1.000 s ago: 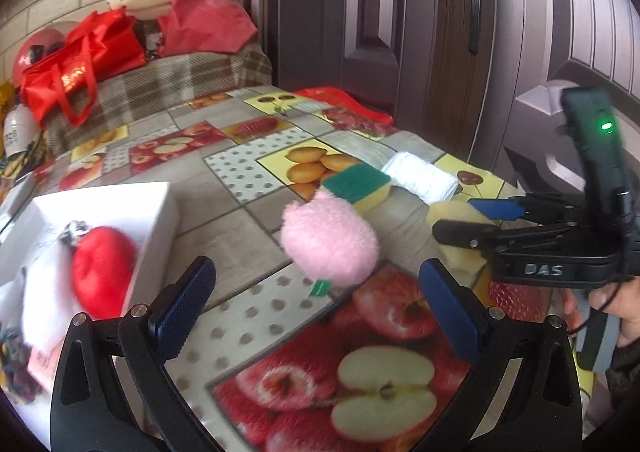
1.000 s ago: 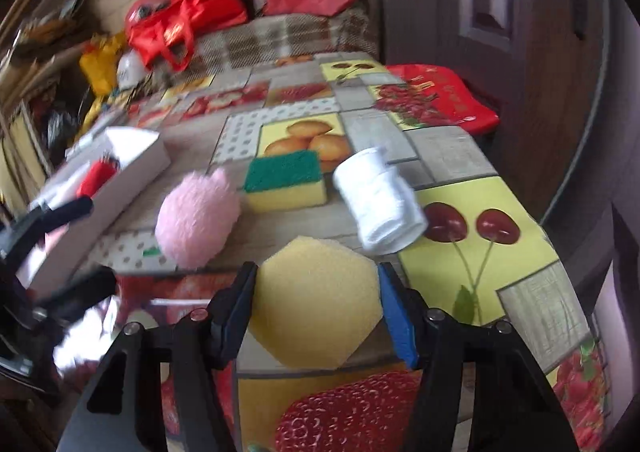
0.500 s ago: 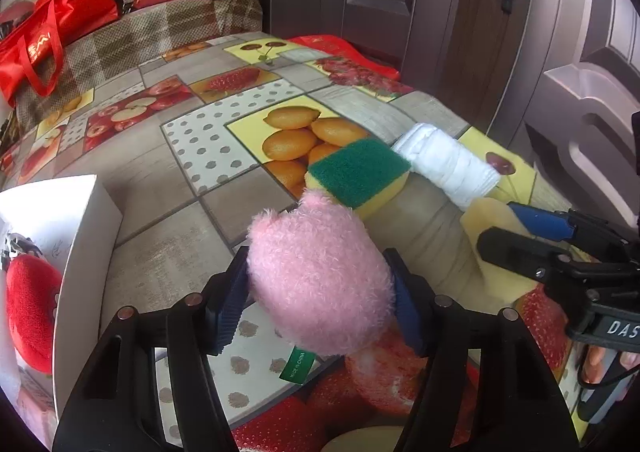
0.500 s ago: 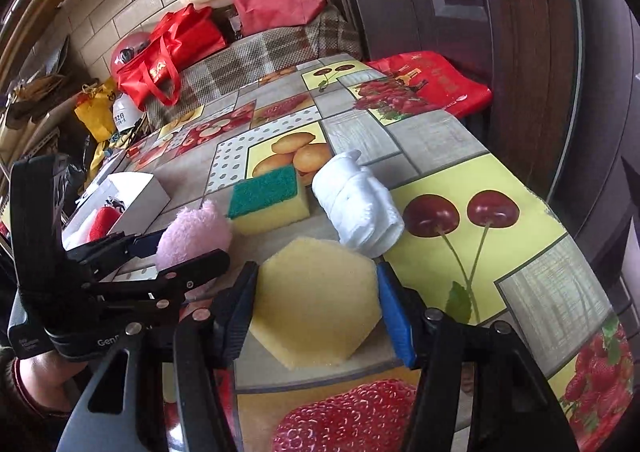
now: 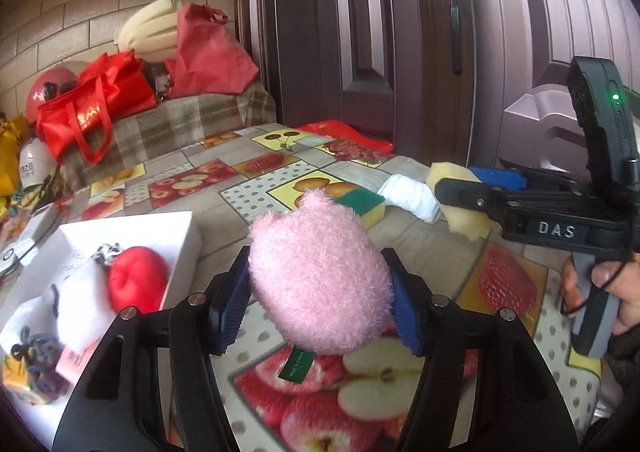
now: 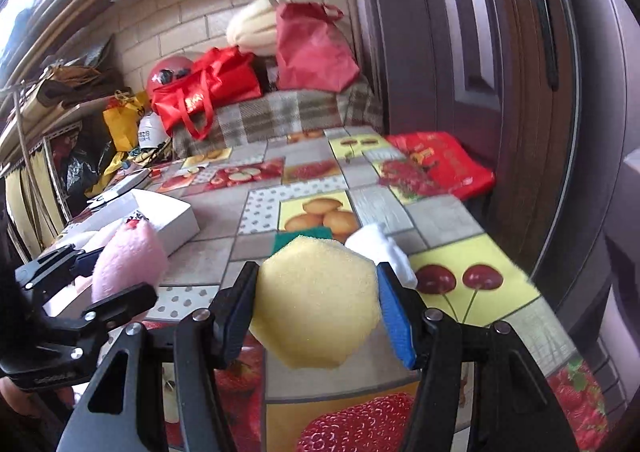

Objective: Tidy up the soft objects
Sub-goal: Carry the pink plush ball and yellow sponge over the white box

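My left gripper [image 5: 320,288] points forward and tilts slightly down over the tabletop [image 5: 420,236], its 2 blue pads pressed into the sides of the pink plush toy [image 5: 320,280], which I hold up off the fruit-print cloth with its green tag hanging below. These jaws have just been closing, and the toy now sits squeezed between them. My right gripper [image 6: 316,304] points the same way at a similar tilt, clamped on the yellow hexagonal sponge [image 6: 316,300], also lifted clear of the cloth.

The left wrist view shows my right hand [image 5: 616,292] wrapped around the right gripper's handle, at the right edge. It also looks into the open white box [image 5: 188,240] just left of the plush, where a red plush ball [image 5: 136,288] lies among white soft items. Beyond the plush lie the green-and-yellow sponge [image 5: 364,203] and, just beside it, the white rolled cloth [image 5: 412,195].

The right wrist view shows the box only from its outer side, contents mostly hidden. It hides most of the green sponge behind the yellow one. Farther off it reveals a red bag [image 6: 440,167] at the tabletop's far right edge, then a plaid-covered bench [image 6: 280,115] with red bags.
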`<move>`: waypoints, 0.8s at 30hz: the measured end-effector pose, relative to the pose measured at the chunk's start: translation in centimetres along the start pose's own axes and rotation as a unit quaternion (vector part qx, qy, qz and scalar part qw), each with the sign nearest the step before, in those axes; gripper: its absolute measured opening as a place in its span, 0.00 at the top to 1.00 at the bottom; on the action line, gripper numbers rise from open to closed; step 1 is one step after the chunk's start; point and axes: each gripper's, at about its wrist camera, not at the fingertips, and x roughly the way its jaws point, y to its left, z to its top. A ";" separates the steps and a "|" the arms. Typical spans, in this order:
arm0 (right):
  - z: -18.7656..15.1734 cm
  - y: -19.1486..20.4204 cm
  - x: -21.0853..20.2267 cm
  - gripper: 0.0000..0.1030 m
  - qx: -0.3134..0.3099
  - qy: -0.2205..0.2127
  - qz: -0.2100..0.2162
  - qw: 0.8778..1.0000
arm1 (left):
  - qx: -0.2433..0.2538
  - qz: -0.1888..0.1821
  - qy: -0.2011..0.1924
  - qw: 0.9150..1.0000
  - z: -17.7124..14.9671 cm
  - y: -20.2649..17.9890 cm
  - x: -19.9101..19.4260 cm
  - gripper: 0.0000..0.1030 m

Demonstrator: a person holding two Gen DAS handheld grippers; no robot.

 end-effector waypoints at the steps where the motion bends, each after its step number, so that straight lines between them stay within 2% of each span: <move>1: 0.0 0.4 -0.1 0.43 -0.011 -0.006 0.000 1.000 | -0.004 0.000 -0.006 1.000 -0.2 0.3 -0.6 0.40; 5: 0.1 1.8 -0.4 0.43 -0.045 -0.022 -0.009 0.999 | -0.022 0.008 -0.020 1.000 -1.0 1.6 -2.6 0.40; 24: -0.6 9.1 0.5 0.43 -0.078 -0.009 0.065 0.995 | -0.060 0.048 -0.049 0.996 -3.6 6.4 -7.2 0.40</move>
